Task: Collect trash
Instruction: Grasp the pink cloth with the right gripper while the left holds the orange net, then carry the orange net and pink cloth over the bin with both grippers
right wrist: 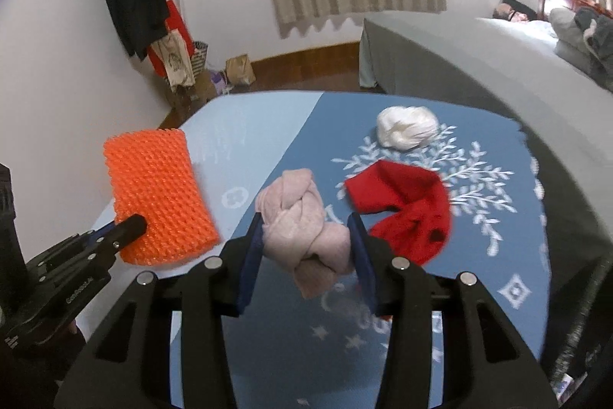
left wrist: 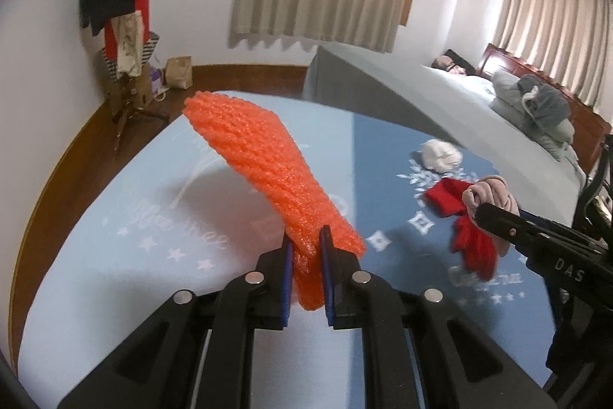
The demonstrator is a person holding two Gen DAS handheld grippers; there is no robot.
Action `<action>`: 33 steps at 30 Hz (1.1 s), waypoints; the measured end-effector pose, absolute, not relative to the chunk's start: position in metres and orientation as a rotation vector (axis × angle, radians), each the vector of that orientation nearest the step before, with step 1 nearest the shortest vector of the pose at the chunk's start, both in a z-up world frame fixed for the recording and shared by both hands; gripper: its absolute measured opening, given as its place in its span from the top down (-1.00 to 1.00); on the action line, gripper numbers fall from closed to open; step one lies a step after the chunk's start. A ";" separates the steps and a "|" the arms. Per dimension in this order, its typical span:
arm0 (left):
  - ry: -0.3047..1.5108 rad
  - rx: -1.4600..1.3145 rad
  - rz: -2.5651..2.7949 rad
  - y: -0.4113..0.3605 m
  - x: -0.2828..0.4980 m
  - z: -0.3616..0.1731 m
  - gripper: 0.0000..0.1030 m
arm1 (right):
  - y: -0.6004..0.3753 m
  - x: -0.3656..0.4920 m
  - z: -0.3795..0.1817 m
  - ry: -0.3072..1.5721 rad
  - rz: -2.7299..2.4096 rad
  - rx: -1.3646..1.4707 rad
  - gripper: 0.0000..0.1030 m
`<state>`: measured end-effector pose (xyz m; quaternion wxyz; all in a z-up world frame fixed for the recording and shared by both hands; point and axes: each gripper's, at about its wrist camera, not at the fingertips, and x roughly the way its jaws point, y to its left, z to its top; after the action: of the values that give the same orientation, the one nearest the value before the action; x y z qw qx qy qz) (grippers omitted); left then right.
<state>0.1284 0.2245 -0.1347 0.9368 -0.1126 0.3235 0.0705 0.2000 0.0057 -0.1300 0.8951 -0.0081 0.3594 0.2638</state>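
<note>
Your left gripper (left wrist: 306,248): jaws clamped on the orange foam net (left wrist: 264,171), lifted off the blue surface (left wrist: 115,217). Your right gripper (right wrist: 306,248): jaws pinching the pink knotted cloth (right wrist: 302,229). Red cloth (right wrist: 406,209) and white wad (right wrist: 406,127) lie on the surface.

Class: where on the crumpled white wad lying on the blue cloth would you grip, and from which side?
Grip the crumpled white wad across its rounded middle, from above: it lies low on the blue cloth, apart from the red fabric.
</note>
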 end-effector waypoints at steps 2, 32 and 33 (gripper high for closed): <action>0.654 -0.223 0.124 0.215 0.128 -0.129 0.75 | -0.005 0.196 -0.122 0.731 0.538 -0.005 0.17; 0.592 -0.114 -0.252 0.036 0.117 -0.077 0.75 | -0.192 0.122 -0.083 0.605 0.242 0.084 0.17; 0.592 -0.111 -0.262 0.031 0.117 -0.076 0.75 | -0.196 0.120 -0.083 0.604 0.233 0.086 0.17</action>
<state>0.1167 0.0309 -0.0764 0.9466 -0.0545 0.2905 -0.1284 0.1201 -0.1964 -0.0831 0.9472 0.0421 0.2965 0.1146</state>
